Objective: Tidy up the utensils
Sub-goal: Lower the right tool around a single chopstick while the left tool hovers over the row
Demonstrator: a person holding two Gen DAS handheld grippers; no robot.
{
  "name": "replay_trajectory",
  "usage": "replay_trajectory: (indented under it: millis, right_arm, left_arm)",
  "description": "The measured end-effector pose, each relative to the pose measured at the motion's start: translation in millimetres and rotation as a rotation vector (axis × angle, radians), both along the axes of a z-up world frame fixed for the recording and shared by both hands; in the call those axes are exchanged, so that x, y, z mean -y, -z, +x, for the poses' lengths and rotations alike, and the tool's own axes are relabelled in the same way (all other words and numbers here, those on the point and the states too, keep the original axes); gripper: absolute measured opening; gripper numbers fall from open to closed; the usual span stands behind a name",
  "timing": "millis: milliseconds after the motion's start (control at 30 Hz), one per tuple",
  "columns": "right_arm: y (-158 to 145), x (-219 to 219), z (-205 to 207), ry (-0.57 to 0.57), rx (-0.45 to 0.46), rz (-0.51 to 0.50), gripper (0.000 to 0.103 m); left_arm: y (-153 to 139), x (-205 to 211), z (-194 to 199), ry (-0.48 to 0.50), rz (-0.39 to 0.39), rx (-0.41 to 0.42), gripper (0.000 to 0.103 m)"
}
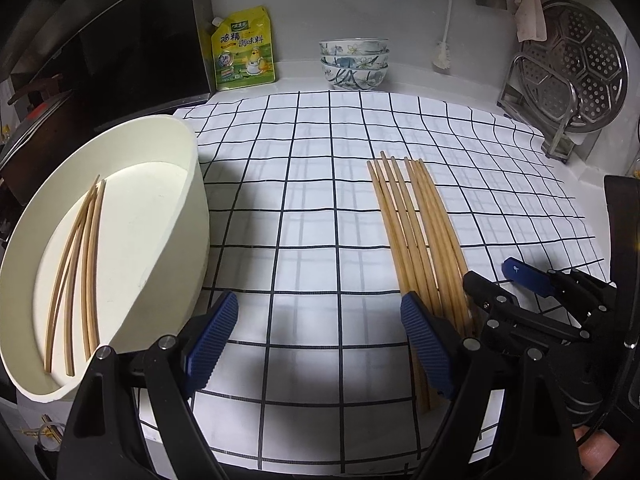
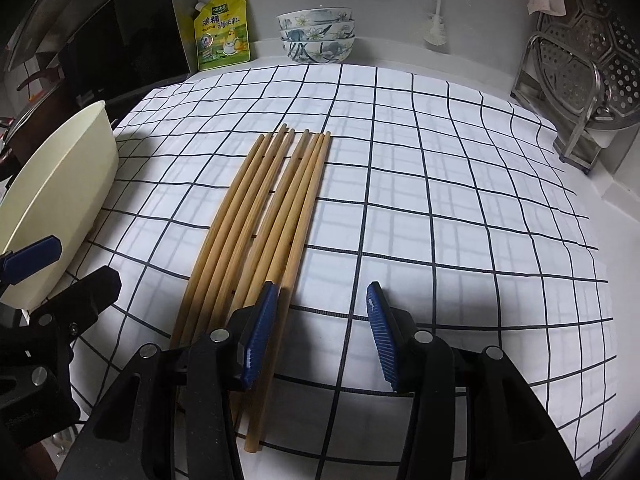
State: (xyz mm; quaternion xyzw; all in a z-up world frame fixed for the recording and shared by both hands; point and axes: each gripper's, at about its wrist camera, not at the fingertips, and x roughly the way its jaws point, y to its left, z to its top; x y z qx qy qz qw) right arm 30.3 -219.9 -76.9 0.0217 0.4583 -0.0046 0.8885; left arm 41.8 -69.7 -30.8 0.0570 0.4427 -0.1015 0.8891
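- Big worktop [image 2: 440,200] under a white cloth with black grid lines [image 1: 320,208]; lots of bare cloth to the right of the sticks and between the sticks and the tub.
- Cream oval plastic tub [image 1: 176,216] at the left edge of the cloth, tipped up on its side; a few thin bamboo chopsticks [image 1: 80,264] already lying inside.
- Row of long tan bamboo chopsticks [image 2: 256,232] flat on the cloth, side by side, long way pointing from near to far, thick ends close to the claws.
- Right claw [image 2: 322,336] wide apart, gripping nothing; left pad [image 2: 260,336] right over the row's rightmost sticks, so only a small shift left needed to straddle one. Nearer of the two, by the look of it.
- Left claw [image 1: 316,344] also spread and bare, between tub and sticks; right pad [image 1: 428,344] just over the near ends.
- Watch-outs: sticks packed close, so easy to nudge neighbours; the two claws near each other; tub wall on the left.
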Motion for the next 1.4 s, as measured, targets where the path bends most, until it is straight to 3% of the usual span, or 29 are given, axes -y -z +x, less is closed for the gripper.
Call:
replay_trajectory:
  millis: [433, 933, 1400]
  right_arm:
    - [3.9, 38.8, -10.2, 0.072, 0.001, 0.028, 0.045]
    - [4.9, 34.6, -2.9, 0.035, 0.019, 0.018, 0.045]
    - [3.9, 38.7, -0.9, 0.045, 0.022, 0.021, 0.045]
  left_arm:
    - [22.8, 21.9, 14.2, 0.009, 0.012, -0.029, 0.085]
    - [39.9, 21.2, 34.6, -0.061, 0.021, -0.049, 0.086]
    - [38.2, 30.4, 33.4, -0.024, -0.002, -0.049, 0.087]
